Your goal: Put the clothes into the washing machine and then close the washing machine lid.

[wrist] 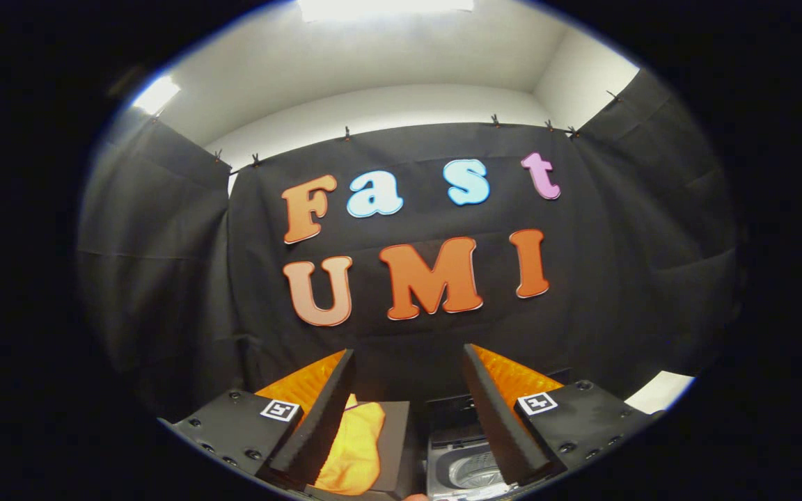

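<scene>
Overhead, white ceiling with bright lights; black cloth walls clipped along the top. Square tag markers sit on both finger mounts, not readable. Gripper (408, 390) spread wide, holding nothing. Yellow clothes (356, 445) lie on a dark surface (394, 445) between the fingers, just left of the open washing machine (467, 470).

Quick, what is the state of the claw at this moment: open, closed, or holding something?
Claw: open, fingers wide apart, holding nothing. The yellow cloth and the washing machine lie below, between the fingers.
</scene>
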Tool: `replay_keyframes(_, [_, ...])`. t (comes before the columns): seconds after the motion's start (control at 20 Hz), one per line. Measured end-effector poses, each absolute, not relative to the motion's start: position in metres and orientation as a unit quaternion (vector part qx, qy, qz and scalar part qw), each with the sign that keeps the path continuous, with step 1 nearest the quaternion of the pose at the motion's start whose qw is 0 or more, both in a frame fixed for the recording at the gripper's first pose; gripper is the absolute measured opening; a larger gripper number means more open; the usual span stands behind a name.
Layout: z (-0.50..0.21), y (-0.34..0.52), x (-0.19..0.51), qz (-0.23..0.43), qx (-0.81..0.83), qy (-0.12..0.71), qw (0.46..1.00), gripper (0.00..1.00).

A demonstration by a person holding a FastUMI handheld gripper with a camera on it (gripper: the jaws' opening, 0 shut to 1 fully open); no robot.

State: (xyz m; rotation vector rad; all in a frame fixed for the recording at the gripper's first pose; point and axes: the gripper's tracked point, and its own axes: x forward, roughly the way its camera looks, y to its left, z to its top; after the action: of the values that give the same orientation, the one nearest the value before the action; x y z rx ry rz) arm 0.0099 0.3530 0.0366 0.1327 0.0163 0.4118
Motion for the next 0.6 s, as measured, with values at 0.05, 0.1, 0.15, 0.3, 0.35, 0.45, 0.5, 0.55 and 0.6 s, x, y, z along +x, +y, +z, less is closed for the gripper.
replay_keyframes(0.05, [0.033,0.371,0.010,0.219,0.069,0.015,0.973,0.98])
replay_keyframes(0.1, [0.028,0.390,0.009,0.231,0.074,0.023,0.970,0.98])
replay_keyframes(0.15, [0.022,0.407,0.010,0.241,0.080,0.031,0.967,0.98])
replay_keyframes(0.3, [0.008,0.452,0.019,0.256,0.085,0.049,0.962,0.98])
replay_keyframes(0.35, [-0.001,0.464,0.023,0.258,0.080,0.058,0.961,0.98])
replay_keyframes(0.45, [-0.020,0.484,0.028,0.258,0.065,0.077,0.961,0.98])
replay_keyframes(0.5, [-0.029,0.493,0.033,0.255,0.059,0.087,0.961,0.98])
replay_keyframes(0.55, [-0.037,0.502,0.035,0.257,0.054,0.097,0.960,0.98])
replay_keyframes(0.6, [-0.046,0.512,0.037,0.258,0.051,0.105,0.959,0.98])
